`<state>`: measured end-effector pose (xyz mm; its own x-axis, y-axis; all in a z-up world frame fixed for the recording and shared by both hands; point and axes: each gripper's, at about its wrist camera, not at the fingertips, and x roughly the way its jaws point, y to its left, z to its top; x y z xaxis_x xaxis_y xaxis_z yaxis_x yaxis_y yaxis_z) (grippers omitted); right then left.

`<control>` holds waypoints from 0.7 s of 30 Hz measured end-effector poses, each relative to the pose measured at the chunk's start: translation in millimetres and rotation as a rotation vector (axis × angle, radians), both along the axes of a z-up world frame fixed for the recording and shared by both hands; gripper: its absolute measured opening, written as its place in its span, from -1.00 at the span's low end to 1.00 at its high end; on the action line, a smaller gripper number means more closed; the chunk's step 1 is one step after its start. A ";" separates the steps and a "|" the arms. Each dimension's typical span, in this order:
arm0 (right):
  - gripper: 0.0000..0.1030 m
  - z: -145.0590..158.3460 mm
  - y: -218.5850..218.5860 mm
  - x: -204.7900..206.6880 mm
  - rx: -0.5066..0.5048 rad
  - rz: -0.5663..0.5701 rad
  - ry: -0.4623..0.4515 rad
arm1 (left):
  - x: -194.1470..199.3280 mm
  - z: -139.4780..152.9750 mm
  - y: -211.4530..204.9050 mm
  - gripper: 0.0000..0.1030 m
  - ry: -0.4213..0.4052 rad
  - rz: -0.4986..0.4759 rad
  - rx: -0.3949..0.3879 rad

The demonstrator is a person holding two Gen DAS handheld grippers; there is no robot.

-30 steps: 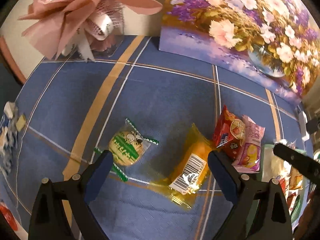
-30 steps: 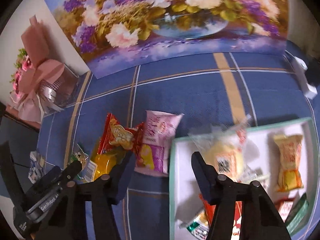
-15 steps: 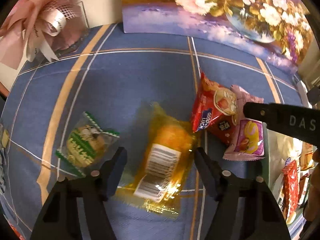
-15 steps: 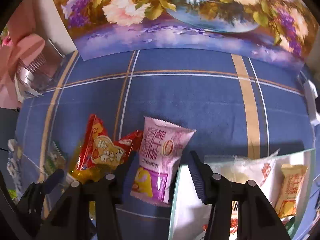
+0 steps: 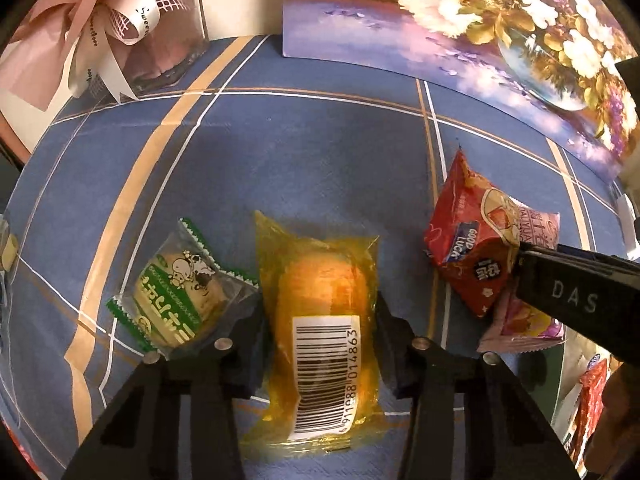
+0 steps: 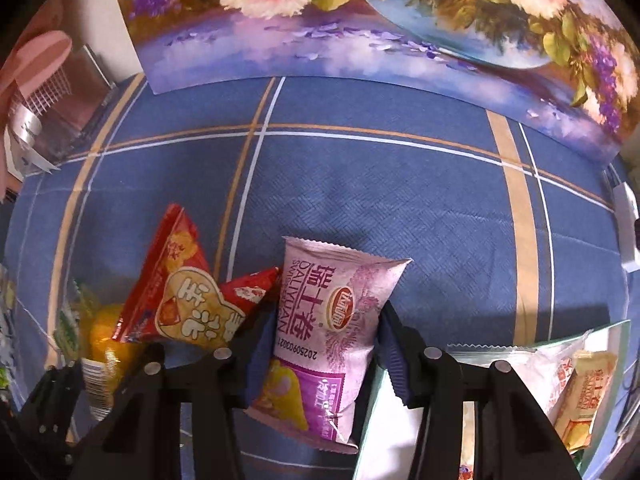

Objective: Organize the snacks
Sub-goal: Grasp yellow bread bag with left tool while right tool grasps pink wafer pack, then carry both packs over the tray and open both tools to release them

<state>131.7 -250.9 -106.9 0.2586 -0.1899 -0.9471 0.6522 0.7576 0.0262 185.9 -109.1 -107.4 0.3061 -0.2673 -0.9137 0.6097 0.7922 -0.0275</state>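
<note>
My left gripper (image 5: 320,344) is open with its jaws on either side of a yellow barcoded snack pack (image 5: 324,344) lying on the blue cloth. A green-and-white cookie pack (image 5: 180,296) lies just left of it. My right gripper (image 6: 322,354) is open and straddles a pink snack bag (image 6: 324,344). A red snack bag (image 6: 180,296) lies against the pink one's left side. The red bag (image 5: 468,248) and the right gripper's black finger (image 5: 576,296) also show in the left wrist view.
A white tray with a green rim (image 6: 384,420) at the lower right holds several packs. A flower painting (image 6: 360,20) stands along the back. A pink wrapped bouquet (image 5: 100,32) sits at the back left. A white object (image 6: 628,228) lies at the right edge.
Both grippers have moved forward and down. The left one now straddles the yellow pack, the right one the pink bag. The packs have not moved.
</note>
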 end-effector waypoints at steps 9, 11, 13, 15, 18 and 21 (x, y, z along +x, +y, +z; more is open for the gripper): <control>-0.21 8.9 9.9 -5.7 0.003 0.016 -0.059 | 3.6 10.4 17.0 -0.19 0.011 0.059 -0.019; -0.21 17.8 10.8 -13.1 0.019 0.011 -0.094 | 4.3 14.3 21.4 -0.19 0.019 0.081 -0.021; -0.21 26.5 10.2 -21.1 0.025 0.010 -0.119 | 4.5 19.0 25.1 -0.19 0.019 0.095 -0.022; -0.21 37.9 15.2 -34.1 0.021 0.009 -0.141 | 3.2 24.5 29.8 -0.19 0.020 0.110 -0.026; -0.21 55.1 20.5 -49.7 0.040 -0.002 -0.191 | -1.1 31.9 37.2 -0.19 0.020 0.135 -0.029; -0.21 70.2 28.7 -62.6 0.038 -0.015 -0.224 | -7.5 40.0 45.5 -0.19 0.031 0.158 -0.033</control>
